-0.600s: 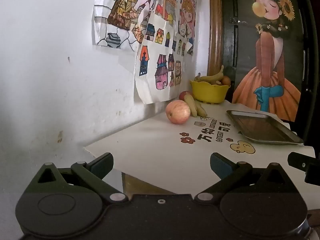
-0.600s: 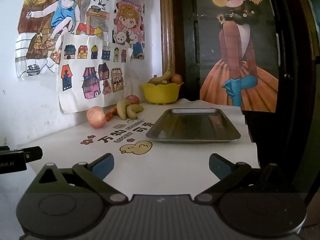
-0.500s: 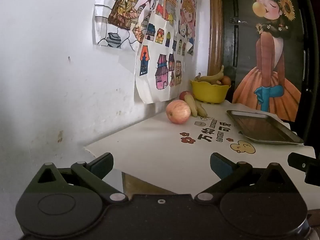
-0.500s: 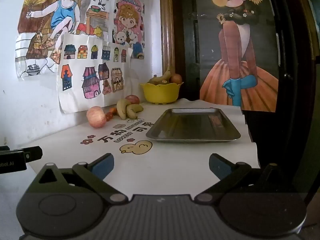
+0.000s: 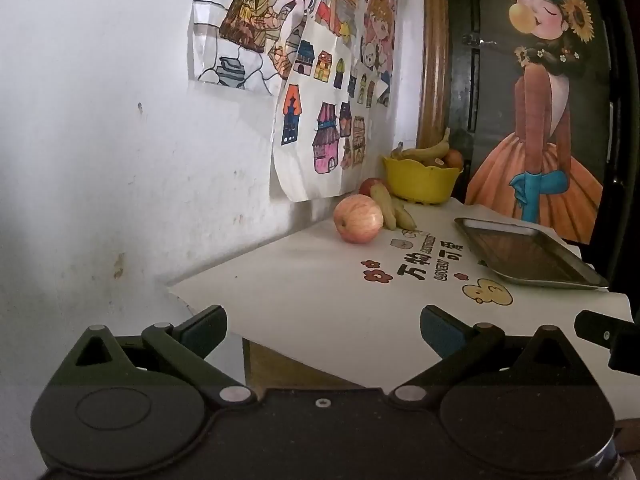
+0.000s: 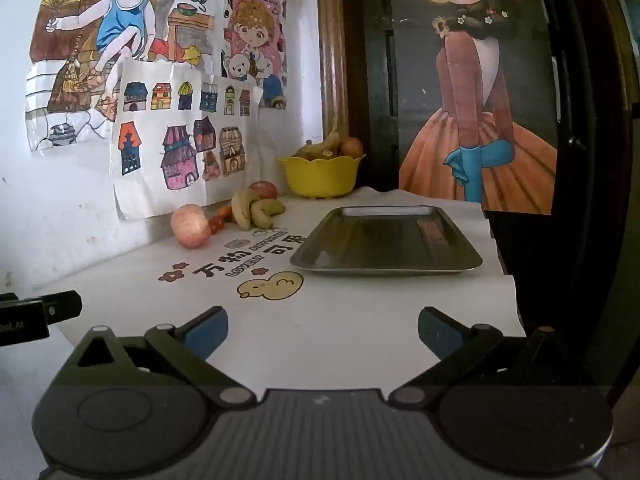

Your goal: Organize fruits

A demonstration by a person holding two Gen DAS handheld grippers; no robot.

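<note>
A pink-red apple (image 5: 358, 219) (image 6: 191, 226) lies on the white table by the wall. Behind it lie a bunch of bananas (image 6: 256, 210) (image 5: 390, 210), a second red apple (image 6: 264, 190) and small red fruits (image 6: 219, 220). A yellow bowl (image 6: 322, 174) (image 5: 420, 180) at the back holds bananas and an orange fruit. An empty metal tray (image 6: 388, 240) (image 5: 524, 252) lies on the right. My left gripper (image 5: 322, 330) is open and empty at the table's near left corner. My right gripper (image 6: 322, 330) is open and empty at the near edge.
The white wall with drawings (image 6: 180, 148) borders the table on the left. A dark door with a girl poster (image 6: 480, 120) stands behind. The table cover (image 6: 320, 320) has printed letters and a duck (image 6: 270, 286). Each gripper's side shows in the other's view.
</note>
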